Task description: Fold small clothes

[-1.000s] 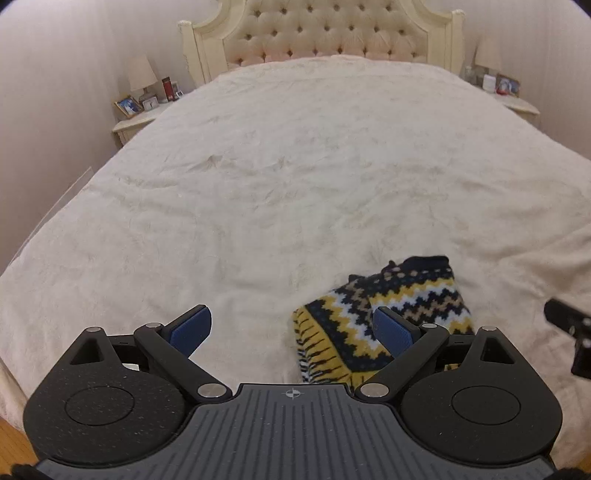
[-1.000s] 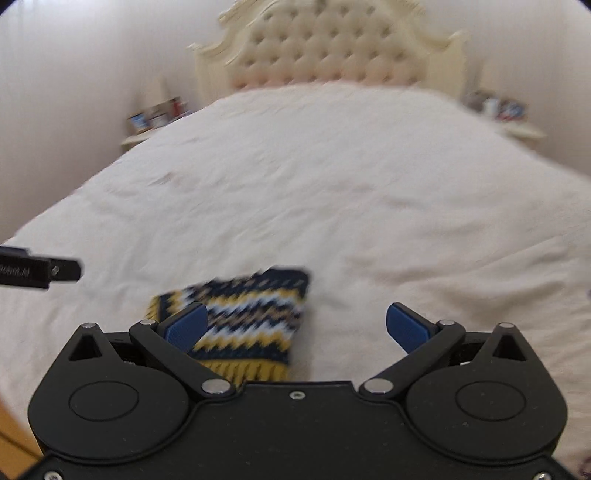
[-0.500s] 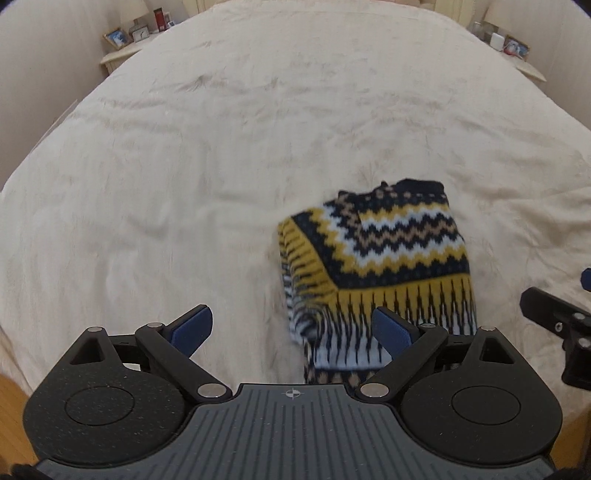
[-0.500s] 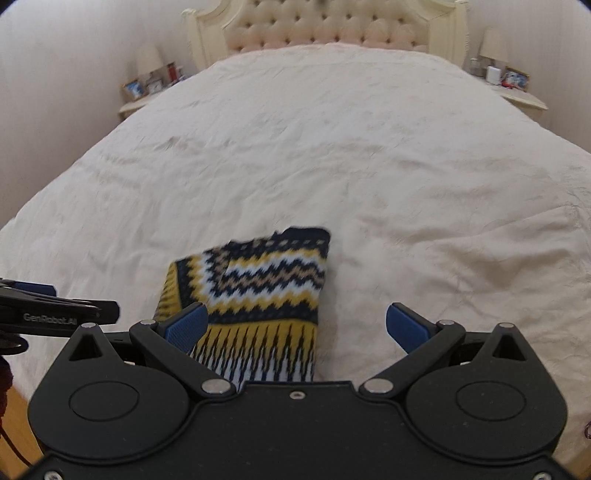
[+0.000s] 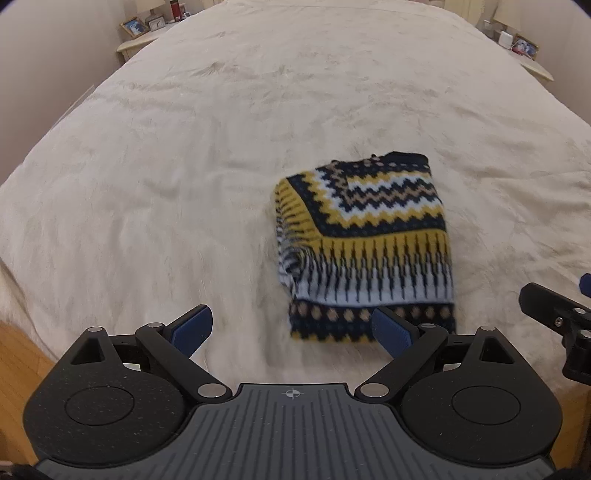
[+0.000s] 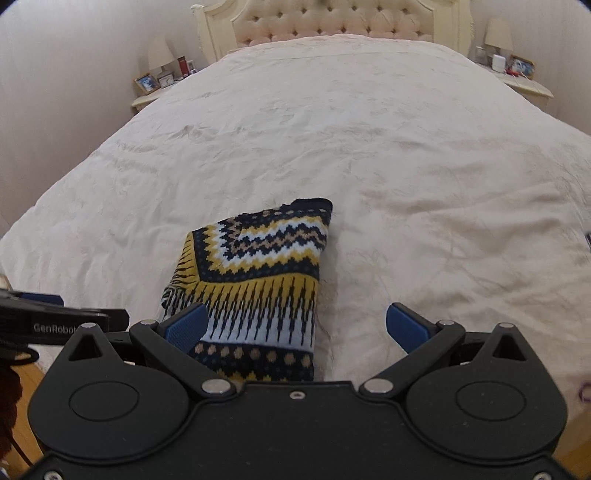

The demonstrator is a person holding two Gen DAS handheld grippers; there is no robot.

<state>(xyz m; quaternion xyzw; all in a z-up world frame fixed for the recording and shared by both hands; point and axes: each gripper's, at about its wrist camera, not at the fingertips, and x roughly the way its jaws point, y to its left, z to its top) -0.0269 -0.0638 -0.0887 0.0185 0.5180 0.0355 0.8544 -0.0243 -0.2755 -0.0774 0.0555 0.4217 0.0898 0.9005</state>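
A small knitted sweater (image 5: pixel 364 240) with navy, yellow, white and tan zigzag bands lies folded into a rough square on the cream bedspread (image 5: pixel 184 166), near the foot of the bed. My left gripper (image 5: pixel 291 326) is open and empty, above the bedspread just left of the sweater's near edge. My right gripper (image 6: pixel 295 325) is open and empty above the sweater's near right corner; the sweater (image 6: pixel 255 280) fills the left of its view. Each gripper shows at the edge of the other's view.
The bed has a tufted headboard (image 6: pixel 332 18). Nightstands with lamps, photo frames and small items stand at the left (image 6: pixel 155 85) and the right (image 6: pixel 517 74). Wooden floor (image 5: pixel 18 362) shows past the bed's near left corner.
Both grippers have tilted down and risen, so the folded sweater now sits farther up in both views and shows whole. Both stay open. The sweater has not moved.
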